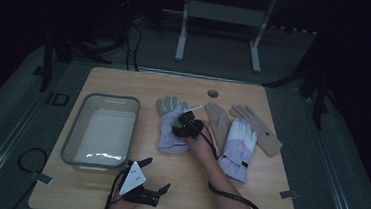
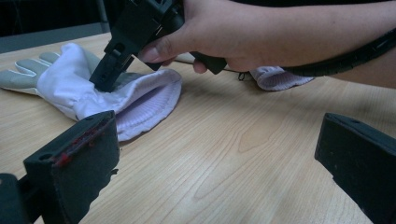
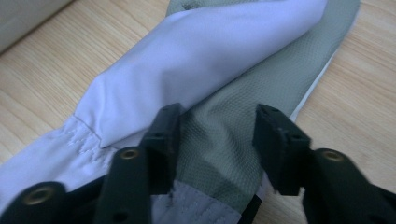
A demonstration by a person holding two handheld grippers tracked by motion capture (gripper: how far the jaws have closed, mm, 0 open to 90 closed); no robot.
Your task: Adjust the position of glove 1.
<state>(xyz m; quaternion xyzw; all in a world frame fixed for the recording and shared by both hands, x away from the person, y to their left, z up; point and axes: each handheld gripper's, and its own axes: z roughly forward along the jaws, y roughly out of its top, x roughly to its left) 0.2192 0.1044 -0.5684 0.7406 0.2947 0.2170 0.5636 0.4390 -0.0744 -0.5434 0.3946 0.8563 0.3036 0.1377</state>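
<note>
The right gripper (image 1: 184,120) is tipped down onto the lavender-and-grey glove (image 1: 171,128) that lies flat on the wooden table (image 1: 192,185). In the right gripper view its two black jaws stand partly spread, their tips set down on the glove's grey mesh palm with a strip of that fabric between them; the pads do not yet press on it. A white-lavender fold of the same glove (image 3: 196,65) lies just ahead of and beside the nearer jaw. In the left gripper view the right gripper (image 2: 109,77) meets the glove (image 2: 135,100) just short of its ribbed cuff, with the person's right hand (image 2: 224,32) wrapped around the gripper body.

The left gripper (image 1: 155,175) sits low at the near edge of the table, well back from the glove, jaws spread wide and nothing between them; its own view shows bare wood between its jaws.

Beyond the right gripper, to its far side, lie a tan glove (image 1: 217,122), a second lavender-and-white glove (image 1: 238,144) and another tan glove (image 1: 259,128), side by side. A clear plastic bin (image 1: 78,131) stands on the opposite side, just ahead of the left gripper and near the worked glove without touching it.
</note>
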